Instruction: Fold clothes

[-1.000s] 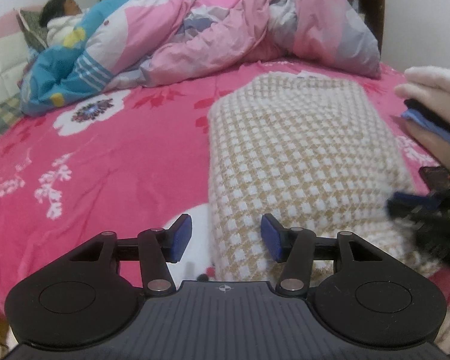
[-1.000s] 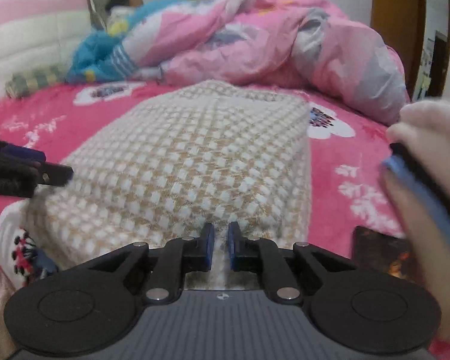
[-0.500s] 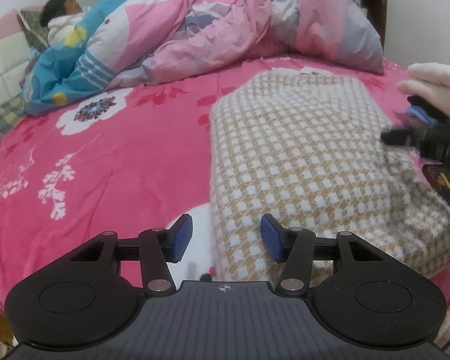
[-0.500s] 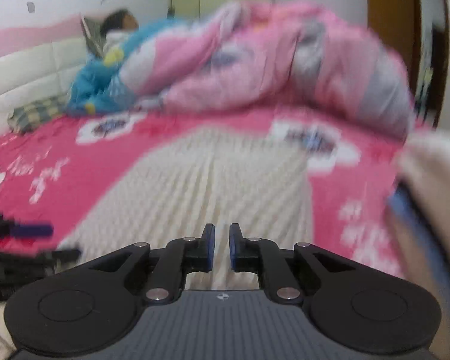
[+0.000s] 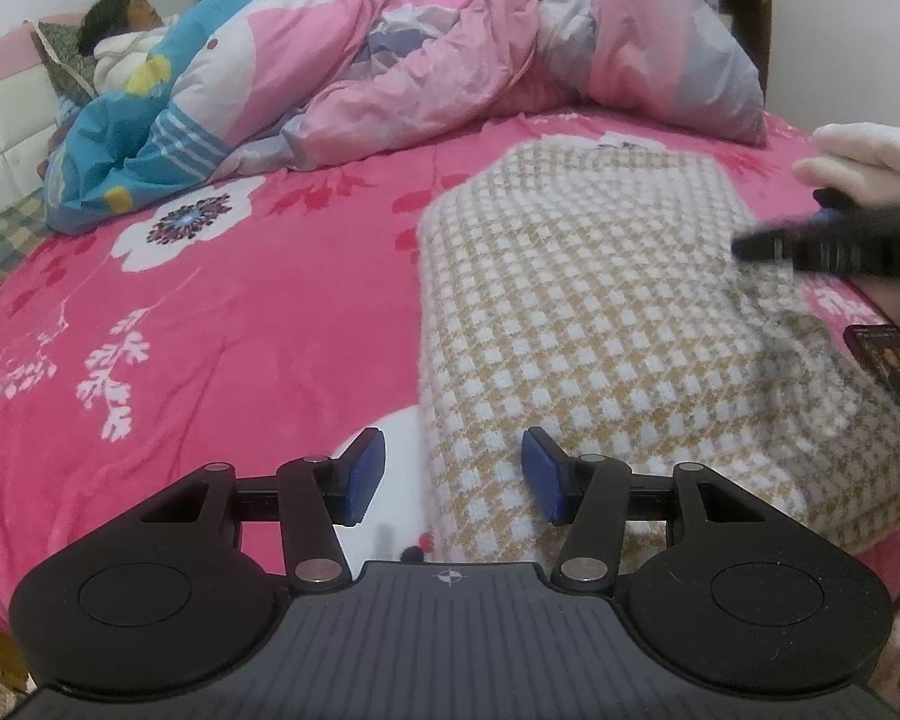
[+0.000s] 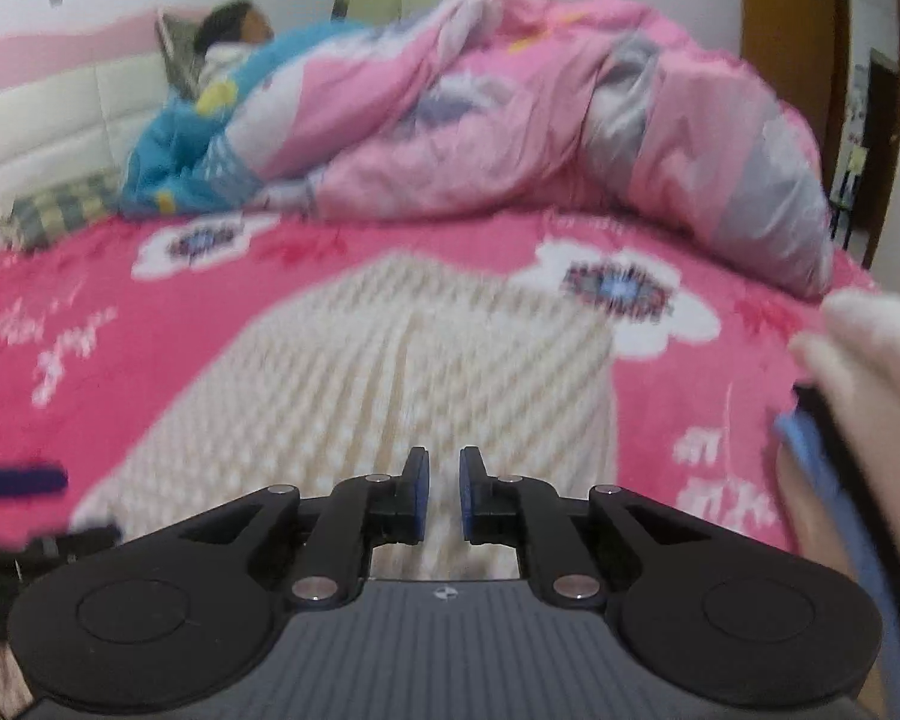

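Pink floral bed [image 5: 210, 324] fills both views, a rumpled pink quilt [image 5: 510, 48] heaped at the far side with a person lying under it by the headboard. The checked sweater [image 5: 570, 300] lies as a folded slab on the right half of the bed, its left edge straight, its near right corner looser and a bit rumpled beside a dark phone [image 5: 888, 360].

My left gripper [image 5: 453, 474] hangs over the near left edge of the sweater, fingers about half open, holding nothing. My right gripper [image 6: 444, 495] has its fingers almost closed with just a sliver between them. The right view is smeared, so I can't be sure, but I see no cloth caught there.

I'd call this the stretch between folds: one fold is down, the next is not begun. Next move, as I judge it, needs both grippers to pinch the near hem at its two corners and carry it away from me.
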